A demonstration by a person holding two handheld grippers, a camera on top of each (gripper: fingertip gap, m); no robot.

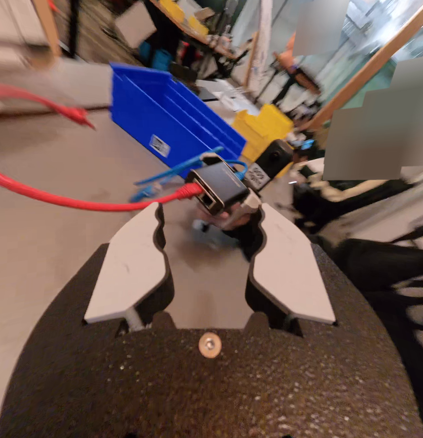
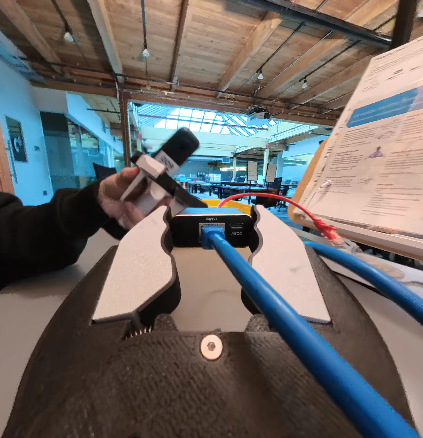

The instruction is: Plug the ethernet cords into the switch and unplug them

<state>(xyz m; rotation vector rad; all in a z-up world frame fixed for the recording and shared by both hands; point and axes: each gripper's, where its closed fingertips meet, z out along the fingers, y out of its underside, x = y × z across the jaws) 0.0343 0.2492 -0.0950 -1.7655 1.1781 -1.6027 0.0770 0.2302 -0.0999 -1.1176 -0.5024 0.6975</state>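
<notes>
My right gripper (image 2: 211, 212) is shut on the small black switch (image 2: 210, 228) and holds it above the table. A blue ethernet cord (image 2: 288, 317) is plugged into the near port and runs back over my right fingers. A red cord (image 2: 253, 195) arcs out from the far side; its free plug (image 2: 329, 233) lies at the right. In the left wrist view the switch (image 1: 220, 184) has the red cord (image 1: 189, 189) plugged in beside an empty port (image 1: 208, 201). My left gripper (image 1: 209, 207) is open and empty, just short of the switch.
A blue bin (image 1: 168, 113) and a yellow bin (image 1: 260, 128) stand on the table (image 1: 63, 170) behind the switch. A loose blue plug (image 1: 146, 190) lies near them. A propped board with printed pages (image 2: 371, 166) stands at the right. A black sleeve (image 2: 39, 225) reaches in from the left.
</notes>
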